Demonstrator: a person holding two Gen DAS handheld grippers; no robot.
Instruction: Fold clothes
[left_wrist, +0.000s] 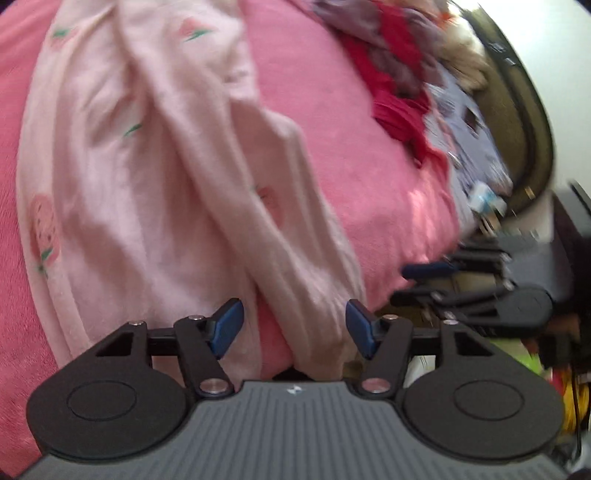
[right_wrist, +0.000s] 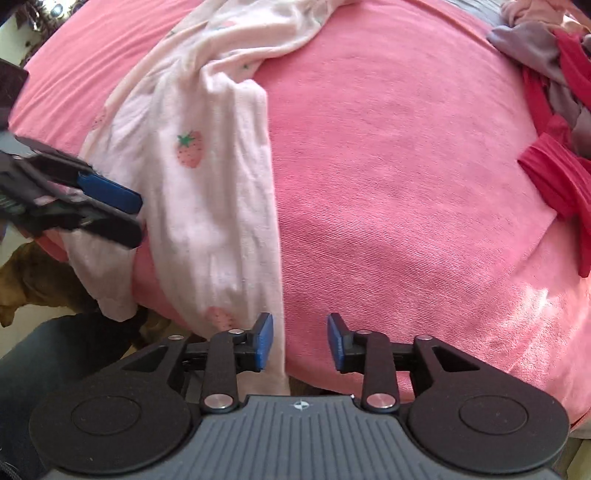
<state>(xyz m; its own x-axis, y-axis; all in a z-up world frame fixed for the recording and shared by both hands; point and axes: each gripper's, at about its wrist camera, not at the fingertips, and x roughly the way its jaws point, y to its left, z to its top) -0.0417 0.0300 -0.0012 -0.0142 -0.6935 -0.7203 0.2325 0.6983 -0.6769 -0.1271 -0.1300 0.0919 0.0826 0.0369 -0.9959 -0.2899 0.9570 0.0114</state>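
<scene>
A pale pink garment (left_wrist: 147, 184) printed with strawberries lies crumpled on a pink bed cover (left_wrist: 351, 147), its two long ends reaching the bed's near edge. My left gripper (left_wrist: 294, 330) is open, with one of those ends lying loose between its blue pads, which do not press on it. In the right wrist view the same garment (right_wrist: 207, 184) runs down the left half. My right gripper (right_wrist: 300, 341) is open over the cover, the garment's hem edge just inside its left pad. Each gripper shows in the other's view: the left gripper (right_wrist: 136, 218) at the garment's left edge, the right gripper (left_wrist: 402, 284) at the bed's edge.
A heap of red and grey clothes (right_wrist: 554, 110) lies at the far right of the bed and shows as a clothes heap (left_wrist: 399, 74) in the left wrist view. Past the bed edge are cluttered objects (left_wrist: 487, 199), and a person's dark-trousered leg (right_wrist: 55, 350) at lower left.
</scene>
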